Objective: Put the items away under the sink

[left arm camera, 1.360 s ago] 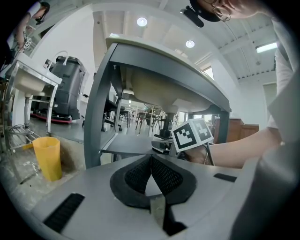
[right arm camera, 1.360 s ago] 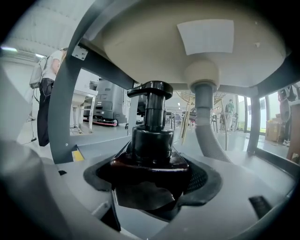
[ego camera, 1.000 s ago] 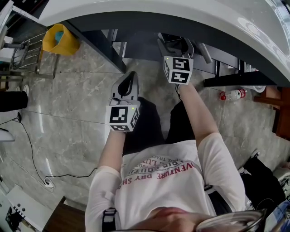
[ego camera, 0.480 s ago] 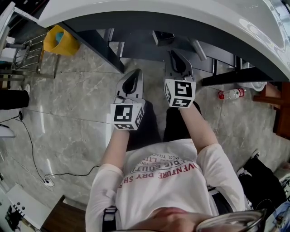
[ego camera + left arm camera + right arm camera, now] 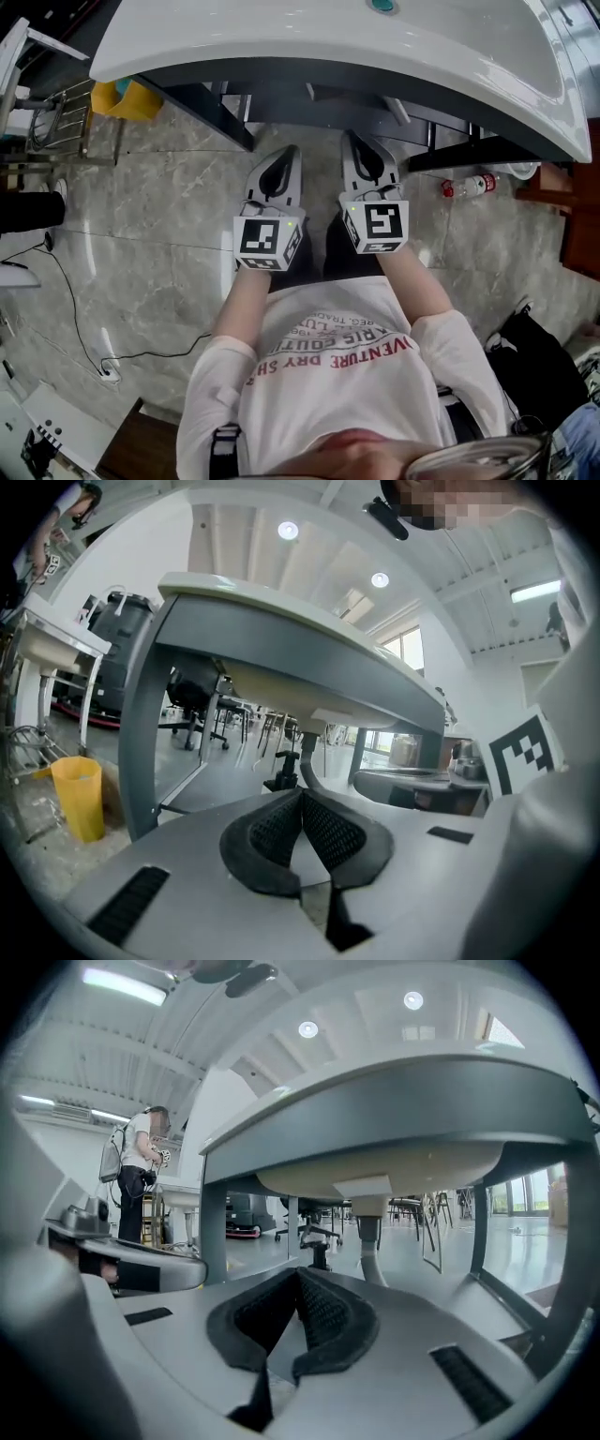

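The left tongs [image 5: 287, 155] and right tongs [image 5: 358, 142] are both closed and empty just short of the sink [image 5: 281, 52]; a bottle [image 5: 469, 185] on the floor to their right probably awaits stowing.

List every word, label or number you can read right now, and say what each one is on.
"VENTURE DRY SH": red print on the person's white shirt, upside down in the head view and cut off at the ends.
"RIS COUTU": a smaller line above it on the same shirt, only partly legible.
Red label on the bottle on the floor: too small to read.
Cubes on the left gripper and right gripper: square markers only, no letters.
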Demonstrator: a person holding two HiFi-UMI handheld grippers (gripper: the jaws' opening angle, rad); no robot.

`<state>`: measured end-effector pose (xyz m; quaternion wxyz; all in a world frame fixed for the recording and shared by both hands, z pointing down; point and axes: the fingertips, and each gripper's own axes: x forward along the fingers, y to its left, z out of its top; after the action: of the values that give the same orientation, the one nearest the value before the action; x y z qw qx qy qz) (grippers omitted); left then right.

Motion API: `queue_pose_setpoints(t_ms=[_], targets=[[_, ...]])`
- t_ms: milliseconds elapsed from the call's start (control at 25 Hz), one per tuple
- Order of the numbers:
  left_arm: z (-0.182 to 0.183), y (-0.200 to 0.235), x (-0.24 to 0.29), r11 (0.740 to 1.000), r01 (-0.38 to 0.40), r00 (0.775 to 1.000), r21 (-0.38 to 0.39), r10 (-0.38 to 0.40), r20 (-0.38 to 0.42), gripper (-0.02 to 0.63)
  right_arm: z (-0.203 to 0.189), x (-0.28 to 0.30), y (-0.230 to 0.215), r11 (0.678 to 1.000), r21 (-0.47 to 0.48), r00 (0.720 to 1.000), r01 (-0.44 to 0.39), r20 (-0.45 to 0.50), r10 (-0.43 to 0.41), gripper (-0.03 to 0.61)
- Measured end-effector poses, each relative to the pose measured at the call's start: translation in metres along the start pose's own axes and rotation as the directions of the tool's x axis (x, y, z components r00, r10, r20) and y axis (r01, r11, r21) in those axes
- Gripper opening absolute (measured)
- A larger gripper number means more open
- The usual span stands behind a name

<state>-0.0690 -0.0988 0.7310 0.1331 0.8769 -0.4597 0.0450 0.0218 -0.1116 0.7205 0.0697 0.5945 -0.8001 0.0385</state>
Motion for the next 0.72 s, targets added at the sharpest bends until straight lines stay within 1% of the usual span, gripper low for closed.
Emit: queue_pose_setpoints(t_ms=[160,400,520,720], targets=[[0.050,-0.015,-0.016,1.000,-0.001,0.999,-0.031,0.000,-0.044,0.023,0.051,-0.020,-0.001,1.000,0.008,0.999,0.018,-0.045,-0.018,0.025],[0.139,-0.043,-0.044,0.999,0.021,0.996,-0.043,-0.024,-0.089,0.023,0.146,-0.052,0.002,0.998,0.055,0.997,0.028,-0.071,-0.024,0.025],[0.194,-0.060,-0.058,0.998,0.030,0.995,-0.052,-0.035,-0.094,0.023,0.203,-0.072,0.003,0.997,0.068,0.997,0.033,-0.072,-0.028,0.025],[0.294,-0.098,-0.084,0.998,0.055,0.995,-0.034,-0.057,-0.082,0.023,0.303,-0.109,-0.007,0.996,0.069,0.996,0.055,-0.068,-0.050,0.025]])
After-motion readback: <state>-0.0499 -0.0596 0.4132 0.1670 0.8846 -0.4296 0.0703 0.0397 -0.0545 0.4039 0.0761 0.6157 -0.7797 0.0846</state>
